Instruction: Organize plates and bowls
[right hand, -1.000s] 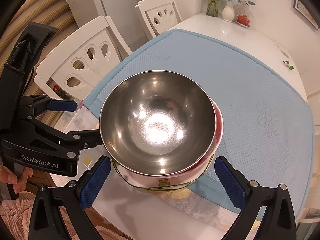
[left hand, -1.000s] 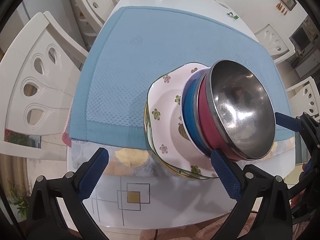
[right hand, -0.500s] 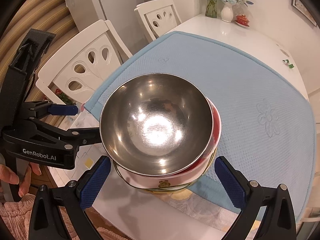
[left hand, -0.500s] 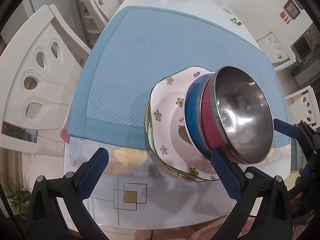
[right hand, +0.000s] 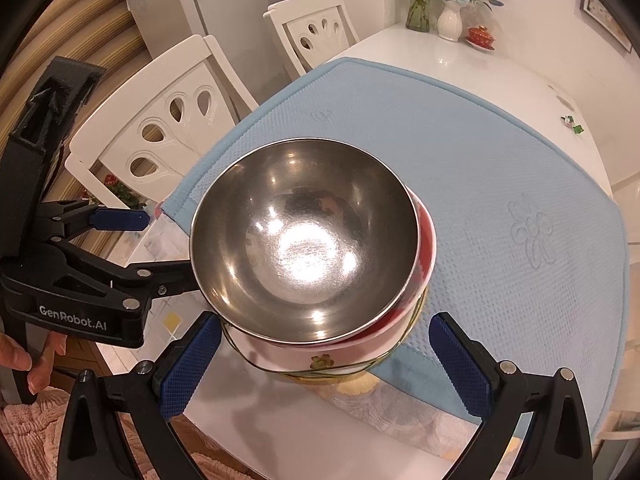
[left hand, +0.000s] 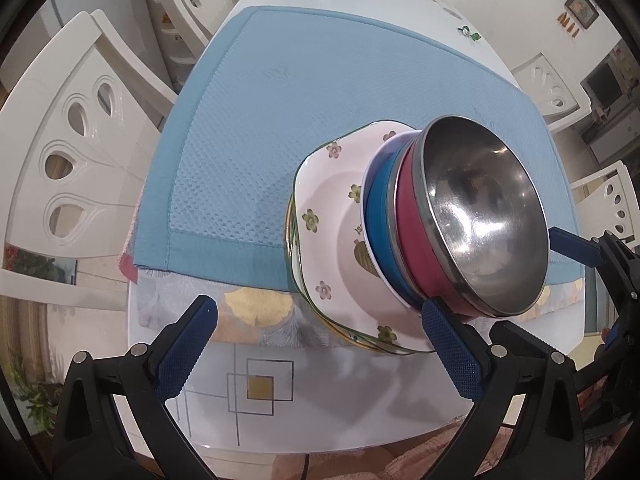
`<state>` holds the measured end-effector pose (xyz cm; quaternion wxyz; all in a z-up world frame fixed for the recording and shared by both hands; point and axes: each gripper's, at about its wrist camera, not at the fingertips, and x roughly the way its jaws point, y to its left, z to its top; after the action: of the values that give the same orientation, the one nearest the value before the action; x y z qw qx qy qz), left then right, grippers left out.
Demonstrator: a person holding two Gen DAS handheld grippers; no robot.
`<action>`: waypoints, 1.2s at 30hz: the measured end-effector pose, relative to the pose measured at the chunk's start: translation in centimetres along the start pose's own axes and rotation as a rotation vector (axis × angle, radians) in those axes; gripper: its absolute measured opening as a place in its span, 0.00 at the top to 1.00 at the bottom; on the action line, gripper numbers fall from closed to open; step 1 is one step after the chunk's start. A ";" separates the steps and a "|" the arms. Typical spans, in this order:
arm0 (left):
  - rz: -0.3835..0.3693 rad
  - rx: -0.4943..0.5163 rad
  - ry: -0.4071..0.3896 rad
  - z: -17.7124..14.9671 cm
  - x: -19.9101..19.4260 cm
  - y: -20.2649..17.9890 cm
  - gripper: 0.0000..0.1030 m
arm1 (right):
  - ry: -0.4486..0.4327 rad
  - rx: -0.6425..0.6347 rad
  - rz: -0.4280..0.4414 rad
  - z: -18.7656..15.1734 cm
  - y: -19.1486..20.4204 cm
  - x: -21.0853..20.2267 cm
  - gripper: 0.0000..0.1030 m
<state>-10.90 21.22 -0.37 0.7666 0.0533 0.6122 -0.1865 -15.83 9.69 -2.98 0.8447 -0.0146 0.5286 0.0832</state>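
A steel bowl (left hand: pixel 480 216) (right hand: pixel 304 240) tops a stack: it nests in a red bowl (left hand: pixel 416 236) (right hand: pixel 426 248), which nests in a blue bowl (left hand: pixel 380 216), all on flowered plates (left hand: pixel 324 208) (right hand: pixel 320 362). The stack sits at the near edge of the blue mat (left hand: pixel 280 120) (right hand: pixel 500 184). My left gripper (left hand: pixel 320 328) is open with nothing held, its right finger (left hand: pixel 448 344) just beside the red bowl's base. My right gripper (right hand: pixel 324 340) is open too, its fingers on either side of the stack's near rim without touching it.
White chairs (left hand: pixel 68 148) (right hand: pixel 172 112) line the table's left side, and more stand at the right (left hand: pixel 552 88). A vase (right hand: pixel 450 20) and a red lidded pot (right hand: pixel 482 36) stand at the far end. A hand (right hand: pixel 24 360) holds the left gripper's handle.
Both grippers have drawn back a little from the stack, so more of the table shows. The stack has not moved and both grippers stay open.
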 end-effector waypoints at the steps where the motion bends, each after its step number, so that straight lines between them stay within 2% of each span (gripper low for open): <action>1: 0.002 0.002 0.001 0.0 0.0 0.0 0.01 | 0.002 0.004 0.002 0.0 0.0 0.0 0.00; 5: 0.020 0.003 0.011 -0.1 0.1 0.0 0.01 | 0.003 0.009 0.001 -0.1 -0.1 0.0 0.00; 36: 0.011 0.027 0.007 -0.6 -0.2 -0.3 0.01 | 0.015 0.011 -0.012 -0.2 0.0 0.1 0.00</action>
<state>-11.54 21.20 -0.26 0.7646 0.0680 0.6121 -0.1903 -15.95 9.71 -3.15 0.8411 -0.0137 0.5354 0.0754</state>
